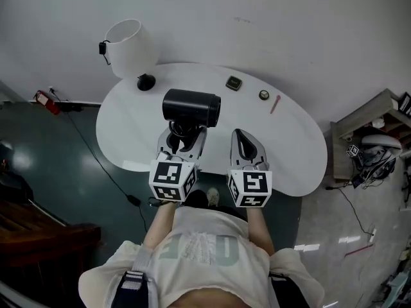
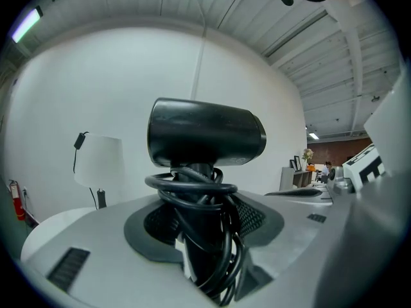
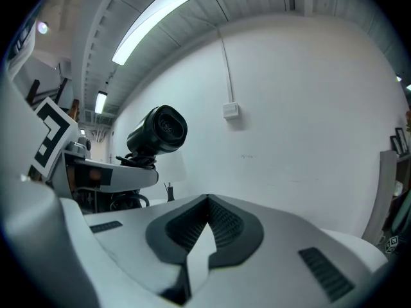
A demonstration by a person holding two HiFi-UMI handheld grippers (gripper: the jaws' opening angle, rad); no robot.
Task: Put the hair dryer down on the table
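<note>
My left gripper (image 1: 182, 135) is shut on the handle of a black hair dryer (image 1: 191, 106), whose cord is wound round that handle. The dryer stands upright above the white table (image 1: 289, 146), barrel pointing right. In the left gripper view the hair dryer (image 2: 205, 133) fills the middle, its handle and cord coils pinched between the grey jaws of the left gripper (image 2: 204, 236). My right gripper (image 1: 246, 144) hovers beside it to the right, shut with nothing in it. The right gripper view has the right gripper (image 3: 205, 230) closed and the hair dryer (image 3: 158, 131) at upper left.
A white table lamp (image 1: 130, 47) with a black base stands at the table's back left. A small dark square object (image 1: 234, 83), a small round item (image 1: 264, 95) and a red pen (image 1: 275, 104) lie at the back. A shelf with clutter (image 1: 376, 143) stands to the right.
</note>
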